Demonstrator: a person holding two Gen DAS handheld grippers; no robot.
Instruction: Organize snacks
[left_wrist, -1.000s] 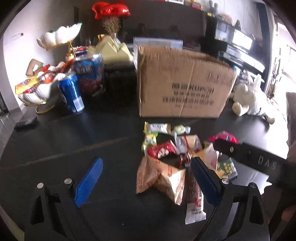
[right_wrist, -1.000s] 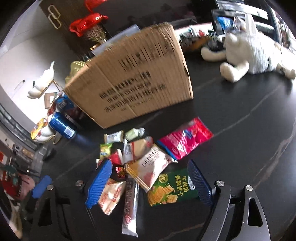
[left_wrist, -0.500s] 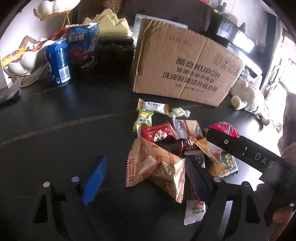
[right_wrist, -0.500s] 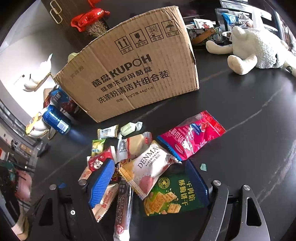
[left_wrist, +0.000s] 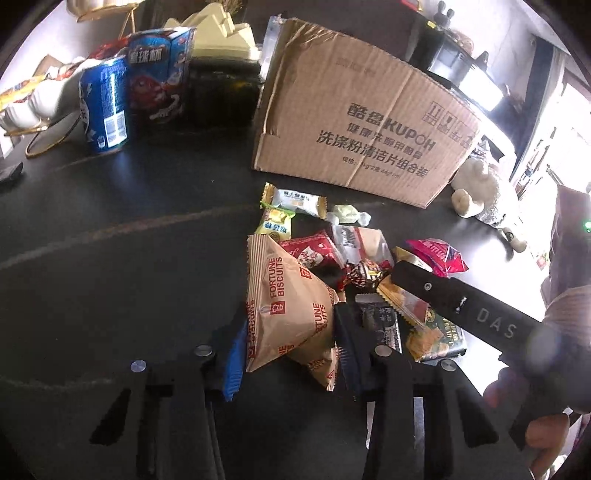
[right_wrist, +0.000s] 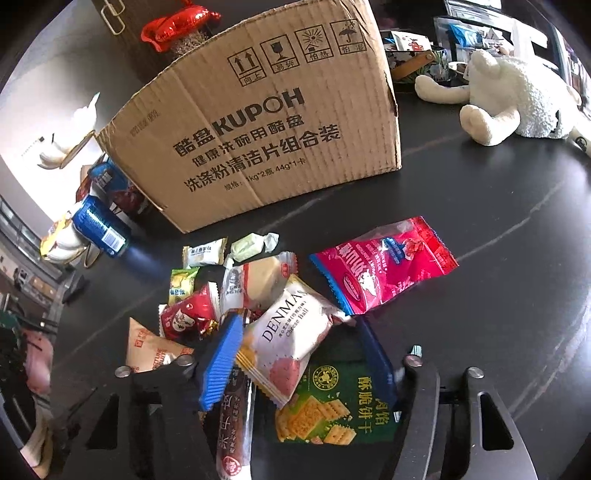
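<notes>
A pile of snack packets lies on the black table in front of a cardboard box (left_wrist: 365, 122) (right_wrist: 266, 136). My left gripper (left_wrist: 291, 332) has closed its blue pads on a tan Fortune Biscuits bag (left_wrist: 284, 306), which is squeezed between them. My right gripper (right_wrist: 295, 354) has its pads on both sides of a white Denman cheese ball packet (right_wrist: 288, 343) and is narrowing on it. A green cracker packet (right_wrist: 332, 406) lies under it, a red-pink packet (right_wrist: 384, 269) to the right. The right gripper's body (left_wrist: 465, 314) shows in the left wrist view.
A blue can (left_wrist: 103, 107) and a blue M&M's carton (left_wrist: 159, 77) stand left of the box, with a white shell-shaped dish (left_wrist: 33, 107) of snacks beyond. A white plush toy (right_wrist: 517, 92) lies at the right. Small candies (right_wrist: 251, 243) lie near the box.
Both grippers have moved down onto the pile. The left jaws have closed from wide open onto the Fortune Biscuits bag. The right jaws have narrowed around the Denman packet.
</notes>
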